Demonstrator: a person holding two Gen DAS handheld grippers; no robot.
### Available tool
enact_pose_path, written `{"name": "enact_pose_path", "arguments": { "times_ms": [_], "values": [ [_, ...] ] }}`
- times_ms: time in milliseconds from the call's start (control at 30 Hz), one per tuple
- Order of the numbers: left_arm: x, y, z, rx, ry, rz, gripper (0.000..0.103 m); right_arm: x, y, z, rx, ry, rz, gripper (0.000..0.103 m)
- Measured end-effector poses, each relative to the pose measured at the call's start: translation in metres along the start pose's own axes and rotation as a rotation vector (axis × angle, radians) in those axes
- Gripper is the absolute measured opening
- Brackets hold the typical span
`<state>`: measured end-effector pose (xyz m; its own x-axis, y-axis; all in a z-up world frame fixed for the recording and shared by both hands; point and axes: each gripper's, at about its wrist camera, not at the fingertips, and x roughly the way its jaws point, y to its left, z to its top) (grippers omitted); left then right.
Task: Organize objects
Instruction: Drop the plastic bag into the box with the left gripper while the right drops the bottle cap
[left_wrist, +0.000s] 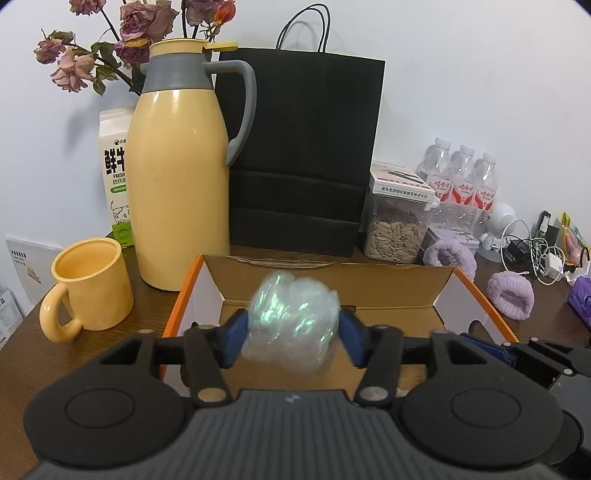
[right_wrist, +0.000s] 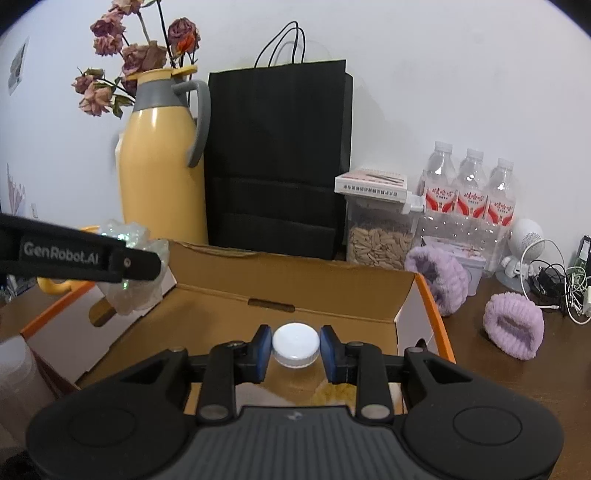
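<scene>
An open cardboard box (left_wrist: 332, 282) with orange edges lies on the brown table, right in front of both grippers. My left gripper (left_wrist: 291, 332) hangs over the box's left part. A crumpled iridescent cellophane wad (left_wrist: 291, 317) sits loosely between its spread blue pads and looks blurred. In the right wrist view that wad (right_wrist: 136, 240) shows behind a left finger (right_wrist: 140, 264). My right gripper (right_wrist: 295, 347) is over the box (right_wrist: 295, 291), shut on the white cap (right_wrist: 295, 341) of a clear jar. The jar's body is mostly hidden below.
Behind the box stand a yellow thermos jug (left_wrist: 177, 192), a black paper bag (left_wrist: 299, 155), a milk carton (left_wrist: 116, 173) and a seed container (left_wrist: 397, 225). A yellow mug (left_wrist: 92, 284) is at the left. Water bottles (right_wrist: 469, 192), purple wristbands (right_wrist: 513, 326) and cables (left_wrist: 535, 254) crowd the right.
</scene>
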<state>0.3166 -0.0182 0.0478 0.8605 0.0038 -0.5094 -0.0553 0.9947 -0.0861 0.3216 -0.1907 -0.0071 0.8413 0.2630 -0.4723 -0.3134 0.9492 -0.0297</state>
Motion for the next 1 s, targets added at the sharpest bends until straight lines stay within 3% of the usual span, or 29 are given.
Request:
{"name": "enact_pose_path", "arguments": {
  "times_ms": [33,67,100,133,167,233,633,1000],
  "values": [
    [0.0,-0.001,0.0,0.0,-0.001,0.004,0.086,0.0,0.0,0.0,0.0,0.003,-0.003,0.039],
    [-0.001,-0.001,0.0,-0.001,-0.009,0.009,0.101,-0.001,-0.001,0.0,0.003,0.006,-0.006,0.058],
    [-0.002,-0.001,0.0,-0.002,-0.025,0.013,0.103,-0.001,-0.002,0.0,0.007,0.006,-0.011,0.069],
    [-0.004,-0.001,0.0,-0.005,-0.034,0.018,0.103,-0.002,-0.002,0.0,0.009,0.001,-0.017,0.087],
    [-0.004,-0.001,0.0,-0.009,-0.033,0.019,0.103,-0.003,-0.003,0.001,0.009,-0.008,-0.022,0.095],
    [-0.002,0.0,0.0,-0.018,-0.024,0.024,0.103,-0.005,-0.004,0.002,0.016,-0.015,-0.024,0.101],
    [-0.008,-0.001,0.001,-0.018,-0.028,0.026,0.103,-0.012,-0.004,0.005,0.016,-0.022,-0.031,0.103],
    [-0.056,0.0,-0.002,-0.02,-0.124,0.02,0.103,-0.048,0.001,0.004,-0.009,-0.065,-0.036,0.103]
  ]
}}
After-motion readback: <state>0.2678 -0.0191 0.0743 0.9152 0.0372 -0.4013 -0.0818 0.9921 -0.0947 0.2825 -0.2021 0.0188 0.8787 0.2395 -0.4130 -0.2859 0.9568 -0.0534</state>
